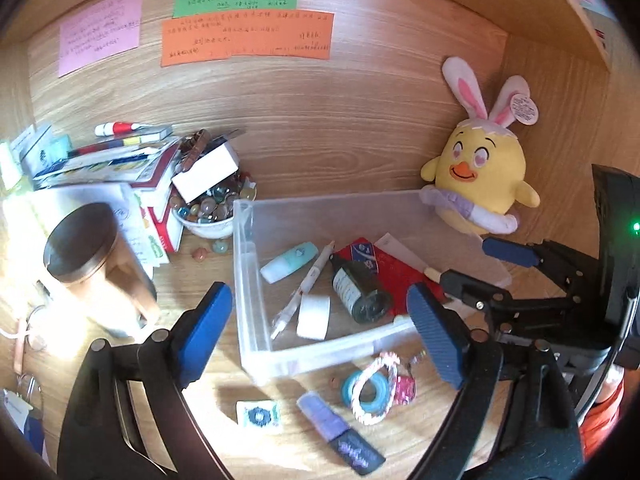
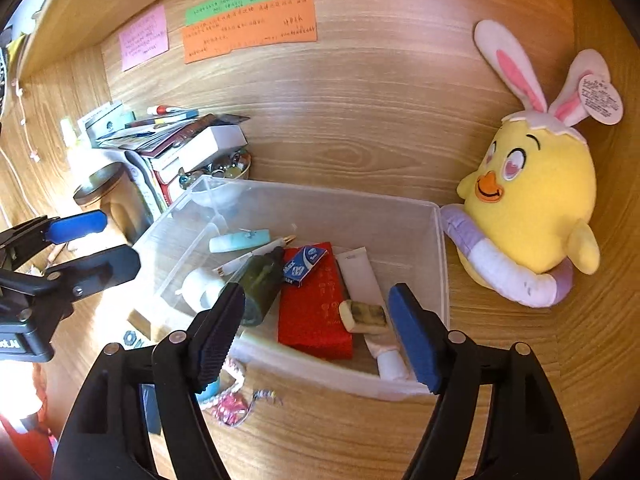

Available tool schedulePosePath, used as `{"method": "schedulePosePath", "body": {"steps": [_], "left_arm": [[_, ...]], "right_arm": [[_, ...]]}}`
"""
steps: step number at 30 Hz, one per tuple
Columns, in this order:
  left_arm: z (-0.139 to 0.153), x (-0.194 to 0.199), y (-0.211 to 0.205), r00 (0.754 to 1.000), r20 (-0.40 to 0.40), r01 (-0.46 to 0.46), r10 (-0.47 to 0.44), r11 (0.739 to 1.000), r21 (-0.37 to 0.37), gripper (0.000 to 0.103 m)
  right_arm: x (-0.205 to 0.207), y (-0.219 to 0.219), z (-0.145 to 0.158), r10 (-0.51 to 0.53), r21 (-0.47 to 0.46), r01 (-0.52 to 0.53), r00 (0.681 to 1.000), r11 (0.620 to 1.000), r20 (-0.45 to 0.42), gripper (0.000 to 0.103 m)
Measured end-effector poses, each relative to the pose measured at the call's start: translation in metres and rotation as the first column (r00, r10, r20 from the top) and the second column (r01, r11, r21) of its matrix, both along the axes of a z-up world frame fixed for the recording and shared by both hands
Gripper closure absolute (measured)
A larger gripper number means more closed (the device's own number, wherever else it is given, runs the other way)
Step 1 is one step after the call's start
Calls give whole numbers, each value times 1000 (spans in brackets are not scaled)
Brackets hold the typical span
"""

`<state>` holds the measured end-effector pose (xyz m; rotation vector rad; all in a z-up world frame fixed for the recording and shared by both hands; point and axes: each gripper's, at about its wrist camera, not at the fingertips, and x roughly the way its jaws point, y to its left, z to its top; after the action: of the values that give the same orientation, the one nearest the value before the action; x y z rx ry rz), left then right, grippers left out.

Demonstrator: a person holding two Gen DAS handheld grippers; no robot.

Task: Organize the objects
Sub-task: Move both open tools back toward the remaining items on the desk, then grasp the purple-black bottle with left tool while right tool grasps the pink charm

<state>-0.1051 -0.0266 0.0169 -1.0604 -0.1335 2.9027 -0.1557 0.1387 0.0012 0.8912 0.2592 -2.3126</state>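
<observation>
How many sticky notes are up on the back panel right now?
3, all upper left on the back panel: pink note farthest left, green note on top, orange note just under the green. None look hidden.

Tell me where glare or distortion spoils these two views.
Left wrist view: sunlight washes out the desk by the jar at lower left; the fisheye bows the wooden back wall. Right wrist view: glare blows out the lower left edge beside the clear bin; the plush chick stays sharp.

Open left tongs [image 1: 320,332] above clear bin [image 1: 256,344]
</observation>
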Motion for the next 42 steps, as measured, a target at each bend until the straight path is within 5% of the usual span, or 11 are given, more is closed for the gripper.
{"method": "schedulePosePath", "body": {"steps": [9, 12, 21, 36, 42], "left_arm": [[-27, 20, 6, 998, 60, 4, -2, 1000, -29, 17], [-40, 23, 10, 995, 100, 21, -18, 1000, -22, 25], [-67, 40, 11, 985, 171, 30, -33, 999, 22, 26], [-97, 48, 2, 962, 268, 33, -47, 998, 56, 61], [-97, 45, -1, 962, 266, 36, -53, 997, 70, 63]], "right_arm": [[24, 6, -13, 49, 6, -50, 998, 999, 36, 31], [34, 6, -17, 47, 38, -48, 999, 998, 5, 29], [53, 3, -39, 83, 56, -87, 994, 995, 70, 29], [53, -29, -82, 132, 97, -154, 970, 983, 206, 30], [58, -34, -82, 146, 120, -168, 974, 978, 171, 49]]}}
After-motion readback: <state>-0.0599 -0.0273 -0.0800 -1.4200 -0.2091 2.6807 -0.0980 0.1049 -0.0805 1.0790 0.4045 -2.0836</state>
